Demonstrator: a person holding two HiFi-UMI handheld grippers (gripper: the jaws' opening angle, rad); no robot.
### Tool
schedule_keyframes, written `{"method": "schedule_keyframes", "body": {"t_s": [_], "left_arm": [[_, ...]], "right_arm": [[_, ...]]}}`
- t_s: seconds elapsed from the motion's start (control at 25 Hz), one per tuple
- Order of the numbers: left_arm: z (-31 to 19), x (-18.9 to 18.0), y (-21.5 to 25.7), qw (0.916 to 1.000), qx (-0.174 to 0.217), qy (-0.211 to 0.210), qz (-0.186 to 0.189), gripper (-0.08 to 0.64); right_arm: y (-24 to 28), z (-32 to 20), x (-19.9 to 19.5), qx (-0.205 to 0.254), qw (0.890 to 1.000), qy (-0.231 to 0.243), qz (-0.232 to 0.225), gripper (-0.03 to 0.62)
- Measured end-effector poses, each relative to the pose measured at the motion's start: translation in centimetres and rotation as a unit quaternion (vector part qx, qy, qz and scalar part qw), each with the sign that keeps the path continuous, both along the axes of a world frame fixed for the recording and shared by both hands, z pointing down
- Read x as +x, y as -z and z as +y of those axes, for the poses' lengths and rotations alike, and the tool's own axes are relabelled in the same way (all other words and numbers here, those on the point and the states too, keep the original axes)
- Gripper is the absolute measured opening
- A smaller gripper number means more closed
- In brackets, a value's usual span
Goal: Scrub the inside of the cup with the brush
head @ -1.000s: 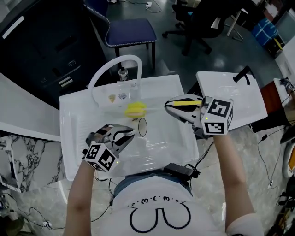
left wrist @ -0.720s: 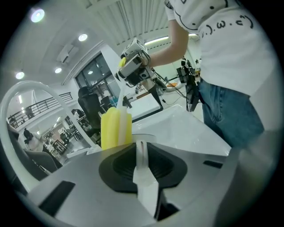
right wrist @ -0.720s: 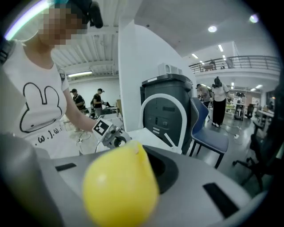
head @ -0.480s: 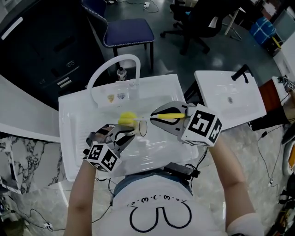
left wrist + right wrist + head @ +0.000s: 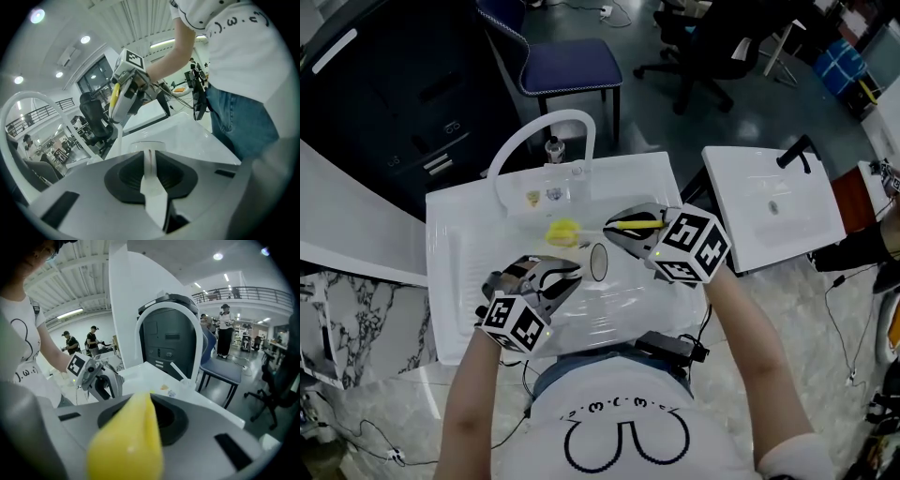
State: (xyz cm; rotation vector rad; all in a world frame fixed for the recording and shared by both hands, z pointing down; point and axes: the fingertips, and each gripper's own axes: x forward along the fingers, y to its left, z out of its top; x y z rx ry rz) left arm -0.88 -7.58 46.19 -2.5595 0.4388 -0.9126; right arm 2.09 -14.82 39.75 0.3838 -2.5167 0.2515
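Left tongs (image 5: 570, 274) nearly closed, pinching the wall of the clear cup (image 5: 598, 263), cup on its side over the white sink (image 5: 459, 281), right tongs (image 5: 617, 228) clenched on the yellow brush (image 5: 565, 232), its head just far-left of the cup's mouth

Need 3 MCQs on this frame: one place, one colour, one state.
1. Brush head relative to the cup?
A inside it
B outside it, over the sink
C underneath it
2. Brush colour?
A yellow
B red
C blue
3. Left gripper jaws?
A wide open, empty
B shut on the cup's wall
C holding the brush

Key: B, the head sits beside the rim, not past it; A, it is yellow in the head and right gripper views; B, the clear wall is pinched between the jaws.
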Motion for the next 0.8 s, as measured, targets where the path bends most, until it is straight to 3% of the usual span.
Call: {"method": "schedule_keyframes", "body": {"t_s": [0.2, 0.32, 0.4, 0.56, 0.8], "left_arm": [[-0.3, -0.8, 0.5, 0.9994, -0.010, 0.019, 0.028, 0.071], [-0.8, -1.4, 1.1, 0.9963, -0.024, 0.049, 0.066, 0.071], [-1.4, -1.9, 1.6, 0.9906, -0.041, 0.080, 0.103, 0.071], [-2.7, -2.9, 1.7, 0.9693, -0.083, 0.151, 0.175, 0.071], [-3.0, -3.9, 1.9, 0.9297, -0.130, 0.215, 0.270, 0.071]], "right_arm": [[-0.5, -0.4, 3.0, -0.003, 0.999, -0.044, 0.009, 0.044], [-0.6, -0.7, 5.1, 0.006, 0.996, -0.089, 0.003, 0.044], [0.2, -1.1, 6.5, 0.012, 0.991, -0.129, -0.024, 0.044], [2.0, -1.1, 8.3, 0.021, 0.977, -0.195, -0.080, 0.044], [2.2, 0.2, 9.4, 0.040, 0.956, -0.273, -0.099, 0.044]]}}
